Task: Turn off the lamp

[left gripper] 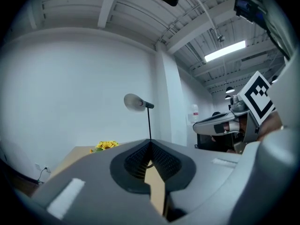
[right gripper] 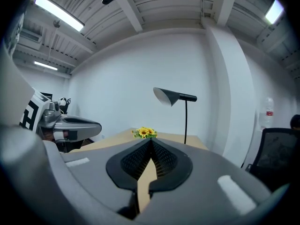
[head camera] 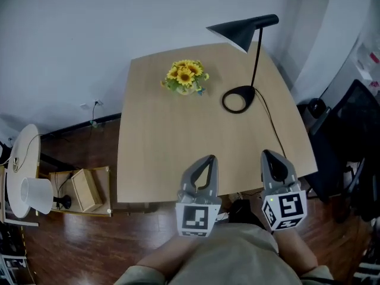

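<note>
A black desk lamp (head camera: 242,31) with a cone shade and a ring base (head camera: 237,100) stands at the far right of the wooden table (head camera: 154,153). Both gripper views show it ahead: the lamp (left gripper: 135,102) in the left one, the lamp (right gripper: 169,96) in the right one. My left gripper (head camera: 209,158) and right gripper (head camera: 268,154) hover over the table's near edge, side by side, well short of the lamp. Each has its jaws together on nothing, as the left gripper (left gripper: 150,144) and the right gripper (right gripper: 151,142) show in their own views. Whether the bulb is lit I cannot tell.
A bunch of sunflowers (head camera: 186,76) sits at the table's far middle. The lamp's cable (head camera: 272,126) runs from the base to the near right edge. A white lamp (head camera: 27,177) and a cardboard box (head camera: 86,189) stand on the floor at left, a black chair (head camera: 350,129) at right.
</note>
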Tool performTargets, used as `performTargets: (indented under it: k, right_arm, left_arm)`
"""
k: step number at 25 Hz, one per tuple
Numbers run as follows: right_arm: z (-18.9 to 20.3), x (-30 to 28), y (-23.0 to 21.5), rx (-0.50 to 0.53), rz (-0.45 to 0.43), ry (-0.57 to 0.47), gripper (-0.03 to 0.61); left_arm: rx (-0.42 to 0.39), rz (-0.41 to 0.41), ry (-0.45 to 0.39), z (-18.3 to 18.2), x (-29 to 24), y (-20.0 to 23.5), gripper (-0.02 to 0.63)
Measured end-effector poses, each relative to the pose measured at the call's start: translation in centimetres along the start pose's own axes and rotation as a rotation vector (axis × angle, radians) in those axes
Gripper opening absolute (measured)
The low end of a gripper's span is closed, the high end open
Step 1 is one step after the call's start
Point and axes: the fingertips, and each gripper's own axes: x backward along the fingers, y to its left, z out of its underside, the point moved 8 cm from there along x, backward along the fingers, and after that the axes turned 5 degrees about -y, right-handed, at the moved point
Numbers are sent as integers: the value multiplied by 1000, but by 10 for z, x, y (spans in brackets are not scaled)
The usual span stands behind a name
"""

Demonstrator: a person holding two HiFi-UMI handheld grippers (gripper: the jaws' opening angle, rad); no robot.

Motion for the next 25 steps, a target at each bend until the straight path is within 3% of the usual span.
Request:
performTargets:
  k: [4,9,19,25]
  right_arm:
    - [-8,47,23,-9,31,6,-2]
    - [-14,96,39,-20,46,4,-2]
    - [-4,157,48,-27,0,-18,-2]
    - [6,190,32,-35,-23,-44,-3]
  left_arm:
    - [36,47,-49,-14,39,-8,-6]
    - [106,43,-54,-24,81,-20,-6]
    - [132,-30,-13,-20,128,-62,-6]
    - [110,-24,-14,-23,136,-109,-6]
